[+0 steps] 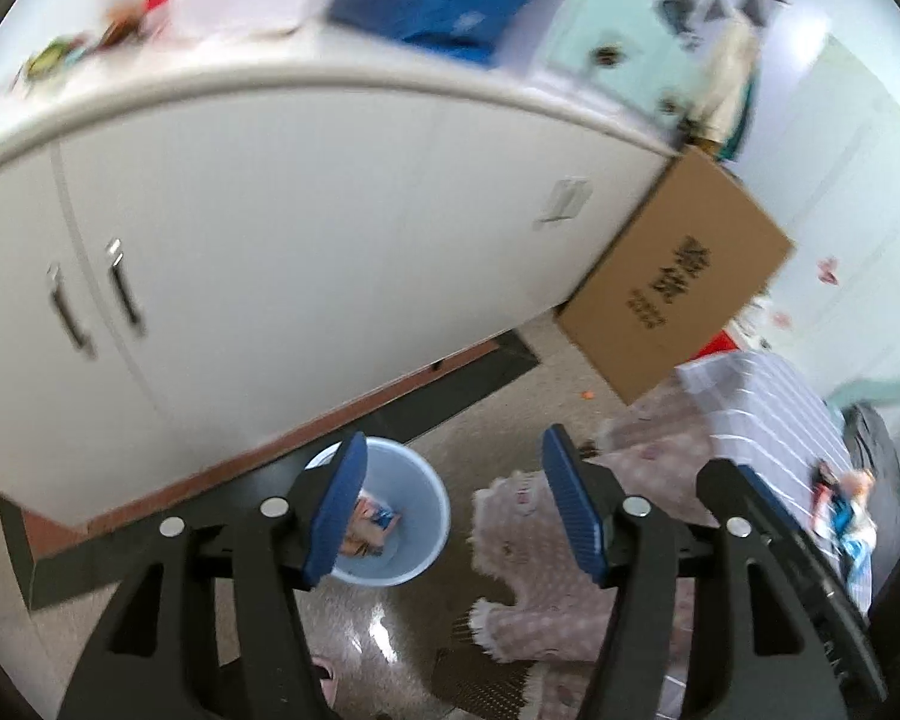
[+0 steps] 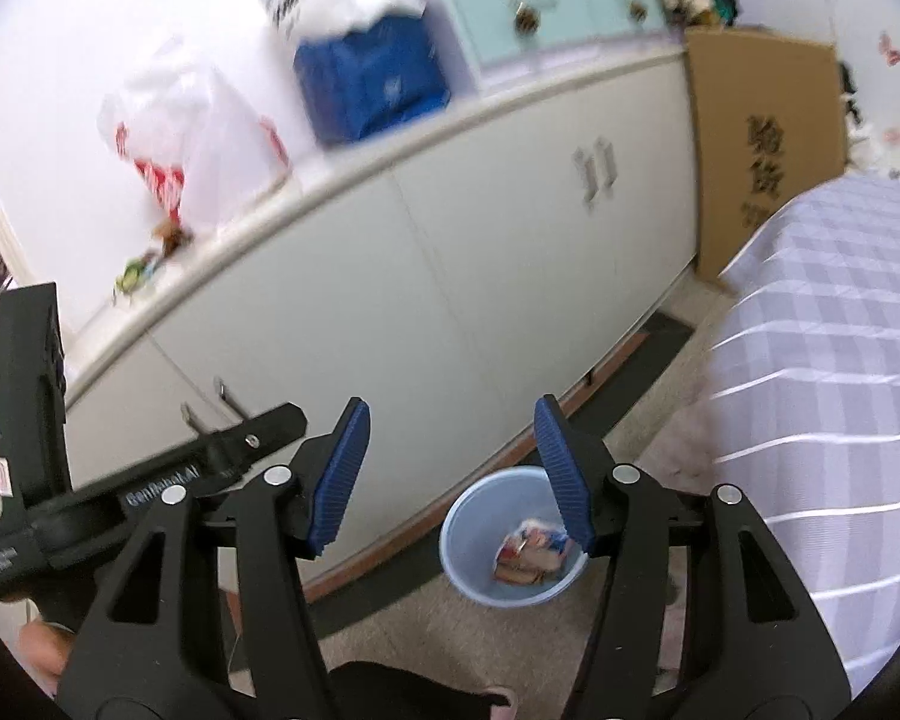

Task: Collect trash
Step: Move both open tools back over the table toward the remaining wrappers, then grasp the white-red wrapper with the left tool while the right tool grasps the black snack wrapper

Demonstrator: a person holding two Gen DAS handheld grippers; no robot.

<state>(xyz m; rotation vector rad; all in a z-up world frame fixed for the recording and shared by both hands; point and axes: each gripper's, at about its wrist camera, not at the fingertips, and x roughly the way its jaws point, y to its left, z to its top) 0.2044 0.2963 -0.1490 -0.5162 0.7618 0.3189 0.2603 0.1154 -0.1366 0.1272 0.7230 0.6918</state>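
Observation:
A light blue bin stands on the floor by the white cabinet, with crumpled snack wrappers inside. My left gripper hangs high above it, open, nothing between its blue pads. The right wrist view shows the same bin and wrappers lower right of centre. My right gripper is open and empty too, well above the bin. The left gripper's black body shows at the left of the right wrist view. Small wrappers lie on the cabinet top.
A long white cabinet carries plastic bags and a blue bag. A cardboard box leans at its end. A striped bed fills the right. Pink fabric lies on the floor.

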